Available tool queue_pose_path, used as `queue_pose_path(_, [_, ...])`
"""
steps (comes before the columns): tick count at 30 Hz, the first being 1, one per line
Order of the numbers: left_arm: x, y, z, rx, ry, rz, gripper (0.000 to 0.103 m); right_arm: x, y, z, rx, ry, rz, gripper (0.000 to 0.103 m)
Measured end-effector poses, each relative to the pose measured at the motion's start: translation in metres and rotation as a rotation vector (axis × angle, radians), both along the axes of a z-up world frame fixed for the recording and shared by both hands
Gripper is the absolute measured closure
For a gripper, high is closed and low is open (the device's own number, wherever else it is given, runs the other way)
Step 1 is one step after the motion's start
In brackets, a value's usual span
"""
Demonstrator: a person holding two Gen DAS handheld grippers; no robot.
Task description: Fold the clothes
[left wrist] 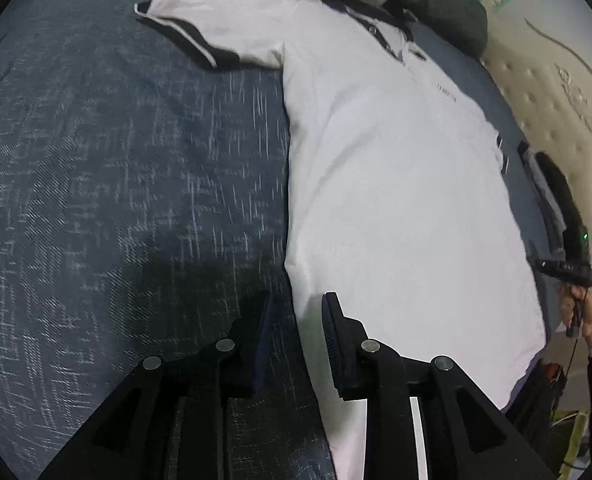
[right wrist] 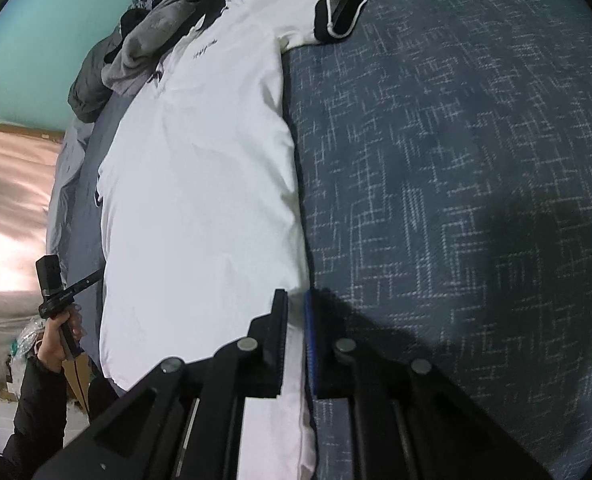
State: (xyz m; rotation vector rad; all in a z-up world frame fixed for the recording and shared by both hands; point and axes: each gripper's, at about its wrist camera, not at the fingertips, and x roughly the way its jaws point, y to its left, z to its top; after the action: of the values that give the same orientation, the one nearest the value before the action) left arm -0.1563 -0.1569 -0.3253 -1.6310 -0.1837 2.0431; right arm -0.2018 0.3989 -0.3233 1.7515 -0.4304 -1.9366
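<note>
Jaws of both grippers (left wrist: 296,320) (right wrist: 294,312) straddle, perhaps pinching, smooth white shirt (left wrist: 396,184) edges on woven bedcover (left wrist: 115,160).

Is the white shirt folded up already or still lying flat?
Mostly spread flat: the white polo shirt lies stretched along the bed, one sleeve sticking out.

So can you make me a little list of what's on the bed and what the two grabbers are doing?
surface: dark blue bedcover with white crosshatch pattern
main garment: white short-sleeved polo shirt with black trim, lying flat, one sleeve spread out
other clothes: rumpled grey clothing pile beside the collar
left gripper: jaws apart, straddling the shirt's side edge near the hem
right gripper: jaws narrowly apart around the opposite side edge
fold: not yet started
</note>
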Motion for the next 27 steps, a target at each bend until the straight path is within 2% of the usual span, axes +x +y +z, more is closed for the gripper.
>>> queue_pose_path(2, [0.001,-0.001,-0.004,0.004,-0.004,0.008,0.077,0.001,0.000,0.000,-0.003,-0.001,-0.006,0.095])
queue_pose_path(3, [0.002,-0.001,-0.005,0.009,-0.002,0.011,0.083,0.001,0.000,0.000,-0.003,-0.002,-0.006,0.095])
queue_pose_path(4, [0.003,-0.002,-0.004,0.008,0.002,0.010,0.097,0.002,0.001,0.000,-0.003,-0.002,-0.007,0.095])
queue_pose_path(7, [0.005,-0.003,0.001,0.004,0.014,0.002,0.100,0.003,0.003,0.000,-0.003,-0.003,-0.012,0.095])
queue_pose_path(11, [0.009,-0.011,0.014,-0.003,0.045,0.008,0.100,0.004,0.006,-0.002,-0.001,-0.005,-0.021,0.095])
queue_pose_path(17, [0.011,-0.011,0.000,-0.008,0.006,0.023,0.097,0.005,0.009,-0.001,-0.003,-0.010,-0.031,0.095])
queue_pose_path(19, [0.013,-0.013,0.004,-0.005,0.010,0.020,0.093,0.008,0.011,0.003,-0.002,-0.011,-0.022,0.092])
queue_pose_path(21, [0.020,-0.015,0.008,-0.001,0.006,-0.006,0.090,0.011,0.012,0.006,-0.001,-0.009,-0.012,0.080])
queue_pose_path(22, [0.024,-0.017,0.009,0.005,-0.001,-0.014,0.088,0.012,0.013,0.008,-0.004,-0.009,-0.010,0.078])
queue_pose_path(27, [0.045,-0.022,0.009,0.034,-0.036,-0.046,0.084,0.021,0.012,0.010,-0.013,-0.015,0.010,0.077])
